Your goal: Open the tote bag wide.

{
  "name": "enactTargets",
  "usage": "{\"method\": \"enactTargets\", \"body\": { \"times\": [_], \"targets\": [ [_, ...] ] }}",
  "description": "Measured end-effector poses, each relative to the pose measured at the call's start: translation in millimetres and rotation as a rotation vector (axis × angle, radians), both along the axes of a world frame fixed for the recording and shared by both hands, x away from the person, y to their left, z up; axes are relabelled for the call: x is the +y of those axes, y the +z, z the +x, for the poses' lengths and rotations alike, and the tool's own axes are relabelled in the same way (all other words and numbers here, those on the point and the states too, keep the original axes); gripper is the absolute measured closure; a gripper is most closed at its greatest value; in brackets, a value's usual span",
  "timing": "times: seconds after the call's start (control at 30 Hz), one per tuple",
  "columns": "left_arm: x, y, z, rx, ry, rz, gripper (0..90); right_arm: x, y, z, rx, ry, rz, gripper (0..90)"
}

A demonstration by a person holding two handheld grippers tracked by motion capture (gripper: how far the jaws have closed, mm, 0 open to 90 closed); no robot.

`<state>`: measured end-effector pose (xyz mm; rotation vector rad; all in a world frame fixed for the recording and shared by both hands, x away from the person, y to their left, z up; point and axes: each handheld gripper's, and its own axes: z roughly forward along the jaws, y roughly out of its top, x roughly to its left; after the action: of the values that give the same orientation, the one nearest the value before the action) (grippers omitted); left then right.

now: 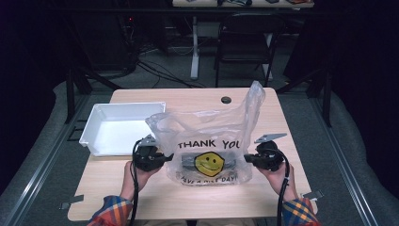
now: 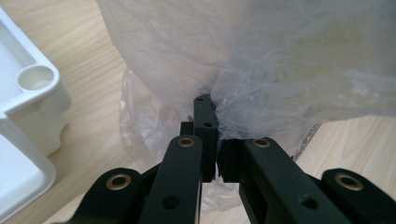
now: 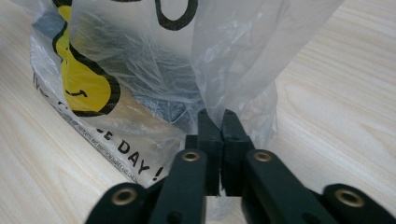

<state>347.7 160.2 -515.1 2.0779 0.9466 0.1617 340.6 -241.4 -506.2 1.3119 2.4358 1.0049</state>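
plastic bag (image 1: 211,141), "THANK YOU" (smiley below), table (image 1: 141,188)

High cam above table edge, looking fwd/down, both tong cams close on shared bag (image 1: 209,141)

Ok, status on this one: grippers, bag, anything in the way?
Left gripper and right gripper shut on plastic bag sides. Bag upright on table. White bin alongside, not blocking.

We saw bare table (image 1: 141,188) open at six o'clock of the plastic bag (image 1: 209,141); the white bin (image 1: 117,127) blocked passage at ten o'clock, just beside it.
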Motion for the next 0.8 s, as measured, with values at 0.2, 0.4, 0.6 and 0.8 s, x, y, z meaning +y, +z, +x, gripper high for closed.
{"method": "enactTargets", "body": {
  "times": [0.2, 0.4, 0.6, 0.8],
  "targets": [
    [-1.3, -1.6, -0.4, 0.006, -0.009, 0.008, 88.3, -1.7, 10.9, -0.7, -0.038, -0.017, 0.012, 66.0],
    [-1.0, -2.3, 0.0, 0.016, -0.01, 0.008, 88.3, -1.5, 32.1, 0.3, -0.118, -0.015, 0.053, 49.7],
    [-0.8, -3.2, 0.8, 0.007, -0.016, 0.024, 88.3, 2.0, 31.1, 9.3, -0.116, -0.029, 0.074, 68.5],
    [1.4, -1.6, 0.6, 0.017, -0.011, 0.012, 86.2, 1.5, 27.6, 7.4, -0.108, -0.023, 0.091, 89.2]
  ]
}}
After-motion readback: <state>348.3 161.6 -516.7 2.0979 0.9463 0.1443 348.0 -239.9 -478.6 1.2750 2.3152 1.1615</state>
